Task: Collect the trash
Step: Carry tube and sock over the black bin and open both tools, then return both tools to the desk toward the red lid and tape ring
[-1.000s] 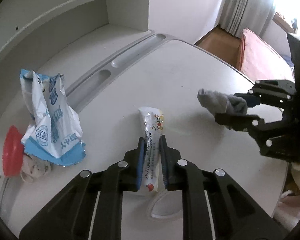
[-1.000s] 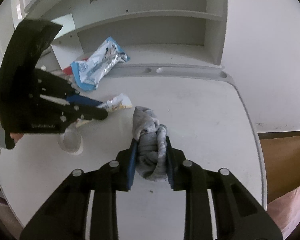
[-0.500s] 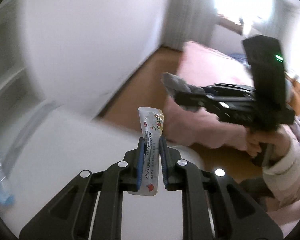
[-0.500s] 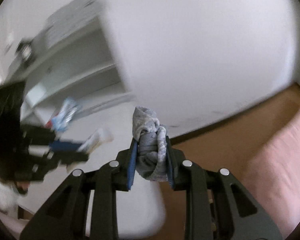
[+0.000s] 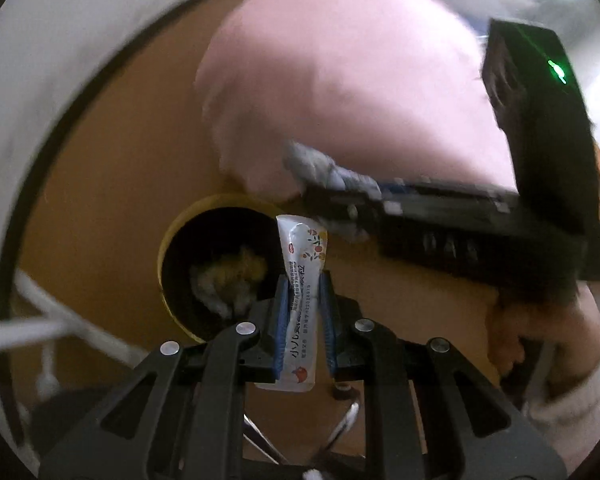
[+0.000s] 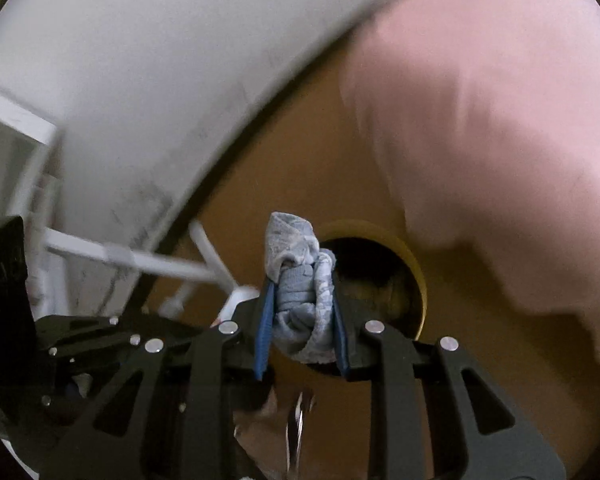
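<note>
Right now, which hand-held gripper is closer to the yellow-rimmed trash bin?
Hard to call. The left hand-held gripper holds the wrapper by the bin; the right one holds the sock by it too.

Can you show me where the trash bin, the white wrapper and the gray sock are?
trash bin [image 5: 168, 240], left wrist view, yellow rim.
white wrapper [image 5: 303, 258], left wrist view, printed upper half.
gray sock [image 6: 300, 280], right wrist view, bunched middle.

The near rim of the yellow bin is hidden behind the left gripper. Its pale contents are blurred beyond recognition. In the right wrist view, the bin's opening is partly covered by a grey cloth.
</note>
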`<act>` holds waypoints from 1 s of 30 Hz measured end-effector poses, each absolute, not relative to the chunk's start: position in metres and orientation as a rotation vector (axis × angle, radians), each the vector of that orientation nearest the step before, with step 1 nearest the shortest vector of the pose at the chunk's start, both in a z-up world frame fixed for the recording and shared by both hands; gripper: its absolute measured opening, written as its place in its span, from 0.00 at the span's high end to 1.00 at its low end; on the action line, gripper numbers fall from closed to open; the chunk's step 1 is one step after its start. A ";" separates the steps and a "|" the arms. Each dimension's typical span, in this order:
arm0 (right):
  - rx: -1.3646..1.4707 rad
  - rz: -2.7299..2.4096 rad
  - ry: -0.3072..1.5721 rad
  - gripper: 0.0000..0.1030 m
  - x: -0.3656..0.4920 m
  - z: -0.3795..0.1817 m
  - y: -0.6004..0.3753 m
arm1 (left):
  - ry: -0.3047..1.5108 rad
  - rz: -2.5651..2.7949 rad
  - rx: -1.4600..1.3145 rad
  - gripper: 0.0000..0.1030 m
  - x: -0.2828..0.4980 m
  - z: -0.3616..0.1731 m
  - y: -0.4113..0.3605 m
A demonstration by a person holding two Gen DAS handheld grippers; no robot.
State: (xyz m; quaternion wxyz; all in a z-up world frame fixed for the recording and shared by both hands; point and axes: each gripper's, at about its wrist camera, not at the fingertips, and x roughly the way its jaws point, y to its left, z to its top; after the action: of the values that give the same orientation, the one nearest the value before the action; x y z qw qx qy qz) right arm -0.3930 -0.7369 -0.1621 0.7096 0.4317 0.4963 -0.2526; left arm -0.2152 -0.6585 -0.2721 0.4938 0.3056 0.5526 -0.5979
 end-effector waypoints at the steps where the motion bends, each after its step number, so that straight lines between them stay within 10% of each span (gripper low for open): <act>1: 0.986 -0.553 1.156 0.75 -0.391 -0.186 -0.736 | 1.411 -1.413 0.766 0.86 -0.211 -0.302 -0.661; 13: 1.201 -0.575 1.232 0.72 -0.413 -0.285 -0.742 | 1.594 -1.307 0.718 0.85 -0.201 -0.374 -0.663; 15: 1.232 -0.595 1.210 0.40 -0.421 -0.285 -0.745 | 1.553 -1.277 0.741 0.68 -0.205 -0.370 -0.669; 16: 1.235 -0.619 1.199 0.16 -0.423 -0.283 -0.746 | 1.532 -1.259 0.737 0.34 -0.207 -0.366 -0.669; 17: 1.229 -0.637 1.189 0.14 -0.426 -0.281 -0.747 | 1.515 -1.256 0.725 0.12 -0.207 -0.364 -0.672; 19: 1.232 -0.652 1.154 0.14 -0.432 -0.272 -0.752 | 1.452 -1.284 0.703 0.12 -0.212 -0.351 -0.670; 30: 0.671 -1.018 0.794 0.07 -0.416 -0.063 -0.724 | 0.814 -1.663 0.487 0.06 -0.246 -0.093 -0.569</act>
State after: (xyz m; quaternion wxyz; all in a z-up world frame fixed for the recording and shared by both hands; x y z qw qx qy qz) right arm -0.4158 -0.7236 -0.0632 0.7469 0.3065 0.3629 -0.4653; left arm -0.2462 -0.5692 -0.0935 0.5759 0.2079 0.3477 -0.7101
